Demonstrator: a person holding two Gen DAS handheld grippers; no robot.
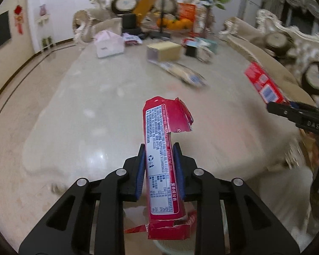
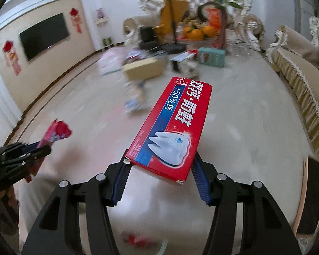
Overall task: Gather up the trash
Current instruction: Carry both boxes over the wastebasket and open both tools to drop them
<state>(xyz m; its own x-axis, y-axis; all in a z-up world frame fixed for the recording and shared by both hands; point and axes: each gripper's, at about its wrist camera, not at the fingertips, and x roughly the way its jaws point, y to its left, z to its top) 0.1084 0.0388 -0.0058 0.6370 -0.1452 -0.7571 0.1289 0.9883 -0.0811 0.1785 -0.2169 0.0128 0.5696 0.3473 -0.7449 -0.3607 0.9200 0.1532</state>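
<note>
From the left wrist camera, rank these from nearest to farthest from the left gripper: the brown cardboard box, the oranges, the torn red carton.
1. torn red carton: clamped between the left gripper pads.
2. brown cardboard box: mid-table, straight ahead.
3. oranges: far end of the table, behind the box.

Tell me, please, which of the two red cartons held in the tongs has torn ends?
The narrow red carton in the left tongs: its flaps are ragged. The toothpaste box in the right tongs looks intact.
</note>
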